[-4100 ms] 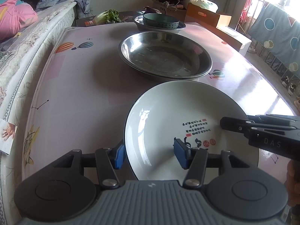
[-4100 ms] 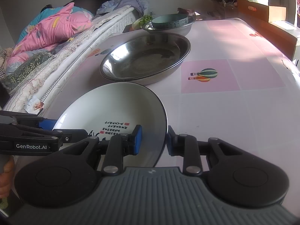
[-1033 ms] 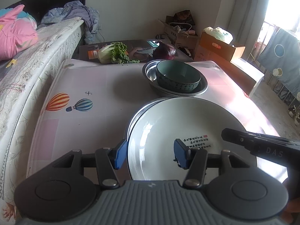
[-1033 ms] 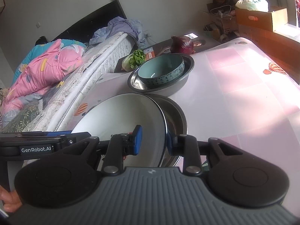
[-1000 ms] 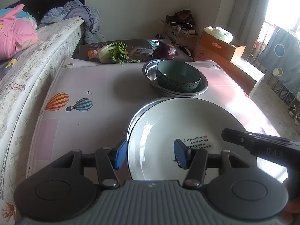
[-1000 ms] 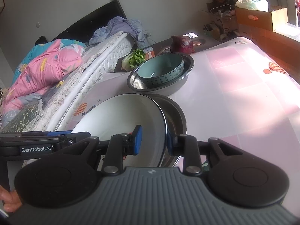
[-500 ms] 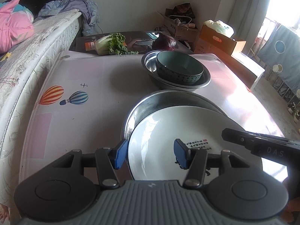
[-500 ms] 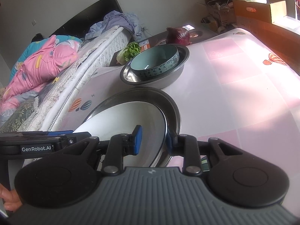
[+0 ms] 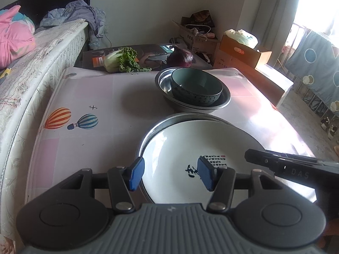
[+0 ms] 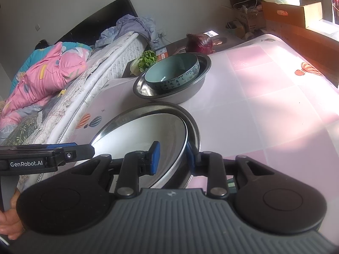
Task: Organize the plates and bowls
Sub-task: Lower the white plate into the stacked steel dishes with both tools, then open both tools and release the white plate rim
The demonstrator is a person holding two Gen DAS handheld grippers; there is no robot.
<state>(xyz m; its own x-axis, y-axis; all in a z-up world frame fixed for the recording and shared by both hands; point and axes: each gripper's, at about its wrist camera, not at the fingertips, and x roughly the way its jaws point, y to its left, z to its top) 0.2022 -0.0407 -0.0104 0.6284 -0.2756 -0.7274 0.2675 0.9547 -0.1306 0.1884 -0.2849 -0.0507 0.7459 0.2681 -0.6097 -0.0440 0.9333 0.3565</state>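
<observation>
A white plate with dark calligraphy lies inside a wide steel basin. My left gripper is open, its blue pads either side of the plate's near left rim. My right gripper stands around the plate's right rim and the basin's rim, jaws slightly apart. Behind, a teal bowl sits in a smaller steel bowl; both show in the right wrist view.
The table has a pink cloth with balloon prints. A bed runs along its left side. A lettuce and a red cabbage lie behind the table. Cardboard boxes stand at back right.
The plate has come down into the steel basin. My right gripper's jaws have opened wider around the rim. Both grippers still flank the plate.
</observation>
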